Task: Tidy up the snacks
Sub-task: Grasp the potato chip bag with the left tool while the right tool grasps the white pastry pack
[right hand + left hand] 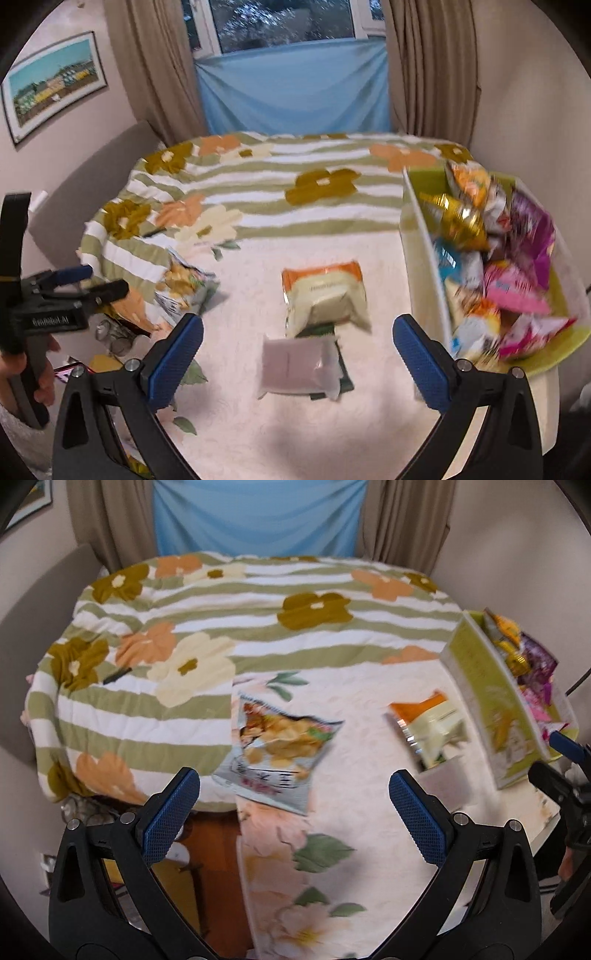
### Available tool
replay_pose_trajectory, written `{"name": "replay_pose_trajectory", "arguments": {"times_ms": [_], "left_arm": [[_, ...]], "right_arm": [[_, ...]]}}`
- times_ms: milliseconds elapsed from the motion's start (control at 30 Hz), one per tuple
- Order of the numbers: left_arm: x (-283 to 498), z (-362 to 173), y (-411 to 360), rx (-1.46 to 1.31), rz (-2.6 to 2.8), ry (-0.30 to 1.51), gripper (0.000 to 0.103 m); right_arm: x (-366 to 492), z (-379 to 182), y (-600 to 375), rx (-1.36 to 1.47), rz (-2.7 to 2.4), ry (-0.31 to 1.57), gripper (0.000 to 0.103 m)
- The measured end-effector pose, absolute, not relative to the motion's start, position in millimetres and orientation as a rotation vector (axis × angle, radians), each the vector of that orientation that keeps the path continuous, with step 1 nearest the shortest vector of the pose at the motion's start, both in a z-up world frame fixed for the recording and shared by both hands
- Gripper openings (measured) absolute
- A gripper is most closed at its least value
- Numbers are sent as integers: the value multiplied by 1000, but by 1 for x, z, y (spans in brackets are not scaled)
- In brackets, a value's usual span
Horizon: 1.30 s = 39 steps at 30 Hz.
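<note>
On the far right of the table sits my green box (417,236), already stuffed with snacks so they stay together. Three packs wait outside it: a chip bag (275,755) on the left, an orange-topped pack (325,297) and a pale pack (297,369) nearer me. Both my left gripper (293,812) and right gripper (297,356) are spread wide, holding nothing, ready to grab.
</note>
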<state>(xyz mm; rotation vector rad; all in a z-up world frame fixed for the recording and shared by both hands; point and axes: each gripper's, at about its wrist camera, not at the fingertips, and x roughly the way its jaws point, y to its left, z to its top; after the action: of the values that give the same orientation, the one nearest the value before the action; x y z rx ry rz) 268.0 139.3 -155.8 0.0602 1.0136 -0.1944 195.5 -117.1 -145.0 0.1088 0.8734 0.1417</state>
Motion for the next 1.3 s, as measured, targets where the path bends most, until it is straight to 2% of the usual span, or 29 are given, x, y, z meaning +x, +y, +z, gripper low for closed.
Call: {"name": "replay_pose_trajectory", "arguments": {"times_ms": [367,733,800,833,1033,1300], "left_arm": [[327,-244,141,163,-257,1093,102],[352,-286,129,249,-258,1140,102],[353,-288,129,249,-266,1137,97],[353,-290,129,252,-269,1139,91],[351,-289,127,251,-298,1133,78],[347,-283,122,257,-314,1121,66]], "right_arm": [[200,-222,-90,83,64,1001,102],[209,-253,-79,34,32,1022,102],[209,-258,-78,24,30,1021,102],[209,-259,-78,19,32,1019,102],[212,-269,-71,-31,42,1024,102],[216,-280,-65,-113,16,1016,102]]}}
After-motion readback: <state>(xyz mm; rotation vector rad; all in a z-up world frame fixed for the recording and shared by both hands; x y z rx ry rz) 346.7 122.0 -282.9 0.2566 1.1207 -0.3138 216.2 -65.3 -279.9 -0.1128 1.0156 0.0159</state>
